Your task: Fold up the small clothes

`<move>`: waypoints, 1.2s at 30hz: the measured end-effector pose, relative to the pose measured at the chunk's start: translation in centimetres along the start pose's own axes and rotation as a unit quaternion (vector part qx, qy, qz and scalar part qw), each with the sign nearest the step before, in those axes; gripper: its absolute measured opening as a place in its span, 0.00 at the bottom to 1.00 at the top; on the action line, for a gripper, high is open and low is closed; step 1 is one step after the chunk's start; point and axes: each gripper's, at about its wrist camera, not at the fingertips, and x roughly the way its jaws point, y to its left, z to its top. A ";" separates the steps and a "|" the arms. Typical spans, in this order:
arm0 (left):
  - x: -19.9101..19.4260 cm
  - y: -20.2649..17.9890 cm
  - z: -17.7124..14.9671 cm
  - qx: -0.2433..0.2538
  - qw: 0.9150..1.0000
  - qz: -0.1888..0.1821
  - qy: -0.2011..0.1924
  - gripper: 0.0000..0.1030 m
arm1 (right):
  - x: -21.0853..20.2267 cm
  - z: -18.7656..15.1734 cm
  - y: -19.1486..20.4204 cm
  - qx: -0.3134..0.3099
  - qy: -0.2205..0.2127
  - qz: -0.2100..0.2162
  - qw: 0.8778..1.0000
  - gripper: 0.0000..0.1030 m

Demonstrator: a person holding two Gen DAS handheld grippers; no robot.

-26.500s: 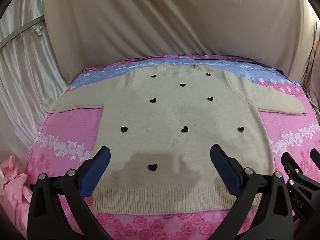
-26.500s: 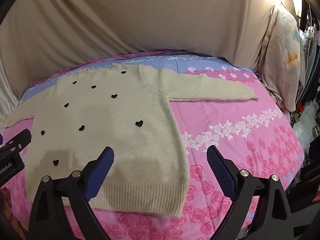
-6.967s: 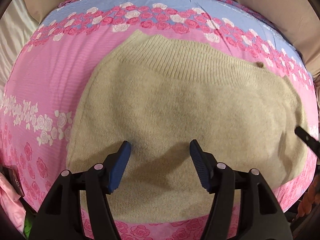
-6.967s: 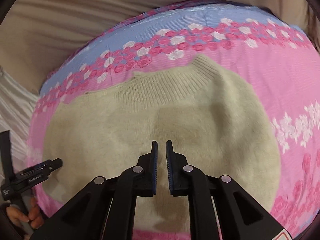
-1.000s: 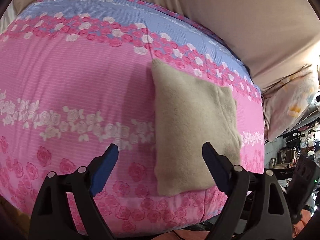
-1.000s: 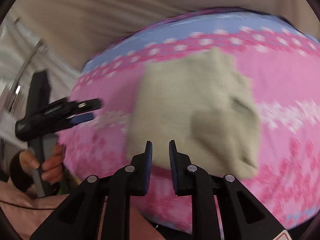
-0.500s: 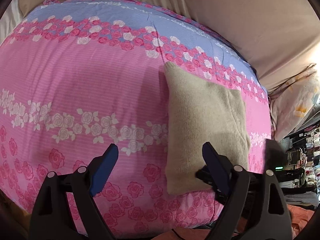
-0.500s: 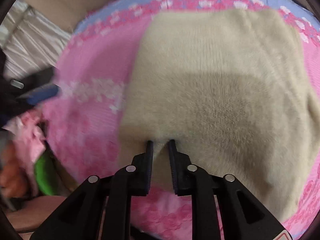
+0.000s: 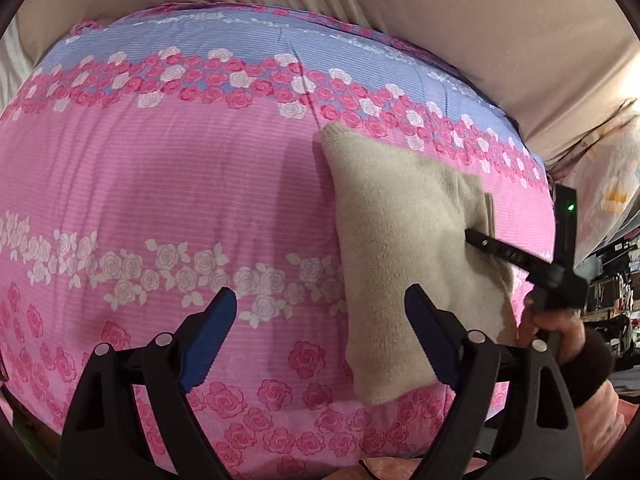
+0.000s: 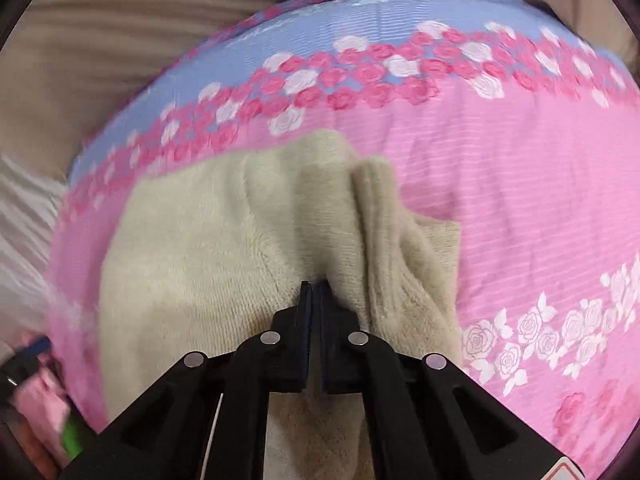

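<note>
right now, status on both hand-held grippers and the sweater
Left hand-held gripper open, hovering over the pink rose-print bedspread. Right hand-held gripper shut on the folded beige knit sweater, bunching its edge. Nothing in the way.

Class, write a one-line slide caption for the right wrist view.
Right gripper shut on the folded beige sweater, bunching it on the pink floral bedspread.
</note>
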 end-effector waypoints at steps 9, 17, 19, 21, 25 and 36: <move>2.0 -2.1 0.7 0.008 1.000 0.000 0.017 0.81 | -3.5 1.3 1.9 -0.014 -0.048 -0.051 0.997 0.37; 2.8 -4.1 1.4 0.029 0.999 -0.014 0.019 0.82 | -2.0 2.1 0.1 0.008 -0.019 0.007 1.000 0.11; 2.3 -4.5 1.6 0.030 0.999 -0.029 0.008 0.82 | -4.8 2.0 -0.1 0.001 -0.050 0.009 0.999 0.10; 2.2 -4.8 1.8 0.027 0.998 -0.048 0.003 0.86 | -4.9 1.6 -1.2 0.001 -0.052 -0.003 0.999 0.13; 4.6 -4.4 2.5 -0.006 0.996 -0.078 0.032 0.86 | -0.5 0.8 -3.0 0.012 -0.006 -0.013 1.000 0.20; 11.4 -0.7 2.0 -0.116 0.976 -0.152 0.107 0.86 | -0.8 -3.5 -5.3 0.039 0.005 -0.003 0.999 0.80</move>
